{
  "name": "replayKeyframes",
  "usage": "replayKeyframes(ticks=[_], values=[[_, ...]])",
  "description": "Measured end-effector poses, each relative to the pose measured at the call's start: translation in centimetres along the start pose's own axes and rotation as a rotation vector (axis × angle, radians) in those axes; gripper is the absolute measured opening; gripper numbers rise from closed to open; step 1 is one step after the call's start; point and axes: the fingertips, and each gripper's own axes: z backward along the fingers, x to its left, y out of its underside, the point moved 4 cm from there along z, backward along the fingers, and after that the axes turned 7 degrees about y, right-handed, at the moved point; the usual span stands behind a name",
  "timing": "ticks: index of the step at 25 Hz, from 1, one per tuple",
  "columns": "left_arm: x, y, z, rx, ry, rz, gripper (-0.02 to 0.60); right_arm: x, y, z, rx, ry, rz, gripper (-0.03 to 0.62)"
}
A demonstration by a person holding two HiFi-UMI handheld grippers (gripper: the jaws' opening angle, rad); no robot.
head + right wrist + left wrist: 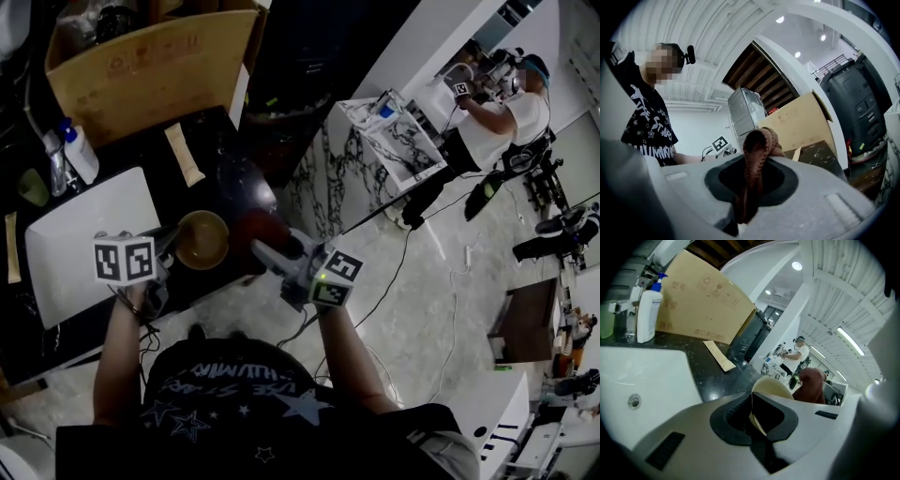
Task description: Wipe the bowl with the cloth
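In the head view a brown-glazed bowl hangs just above the black counter, near its front edge. My left gripper is shut on the bowl's left rim. The left gripper view shows the cream rim pinched between the jaws of the left gripper. My right gripper comes in from the right, shut on a reddish-brown cloth that hangs next to the bowl's right side. In the right gripper view the right gripper has the folded cloth bunched between its jaws. Whether cloth and bowl touch I cannot tell.
A white sink lies left of the bowl. Behind it stand a spray bottle and a big cardboard box. A tan strip lies on the counter. Another person works at a far table.
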Motion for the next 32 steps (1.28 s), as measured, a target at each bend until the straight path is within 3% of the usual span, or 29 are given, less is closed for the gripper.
replayKeyframes(ticks=[10,22,26,32], values=[[-0.2,-0.6,-1.8,-0.079,-0.009,0.037,0.020,-0.4,1.2,1.1,0.023,-0.008,-0.026,0.052],[-1.1,0.0,-1.6,-0.110,-0.095,0.053,0.022,-1.3,1.3,4.4,0.022,-0.039,-0.058,0.052],[-1.8,1.0,-1.2,-0.142,-0.134,0.056,0.075,-1.6,1.7,5.5,0.030,-0.069,-0.059,0.052],[-2.4,2.3,-0.1,-0.176,-0.179,0.049,0.077,-1.5,1.7,5.4,0.013,-0.094,-0.050,0.052]])
